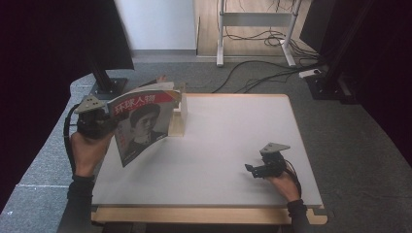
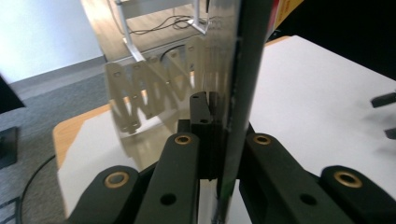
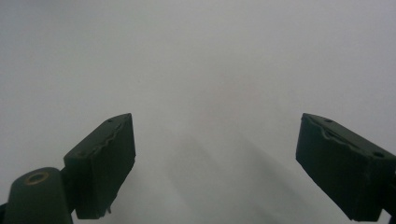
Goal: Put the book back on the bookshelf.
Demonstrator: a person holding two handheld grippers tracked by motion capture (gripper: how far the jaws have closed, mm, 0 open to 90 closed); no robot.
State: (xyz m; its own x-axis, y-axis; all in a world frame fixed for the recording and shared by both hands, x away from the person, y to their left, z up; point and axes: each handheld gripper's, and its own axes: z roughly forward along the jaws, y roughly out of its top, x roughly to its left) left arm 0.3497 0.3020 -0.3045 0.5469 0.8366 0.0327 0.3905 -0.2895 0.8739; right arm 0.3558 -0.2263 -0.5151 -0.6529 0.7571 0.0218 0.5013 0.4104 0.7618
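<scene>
Between the left tongs (image 1: pixel 112 122), a magazine (image 1: pixel 144 125), clamped upright

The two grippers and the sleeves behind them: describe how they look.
Both are black, each topped by a grey three-cornered plate. The left gripper trails a black cable looping down past the wrist; its linkage arms carry brass-coloured rivets. The right gripper has blocky black pads with worn edges. Both forearms wear dark sleeves with ribbed cuffs.
</scene>
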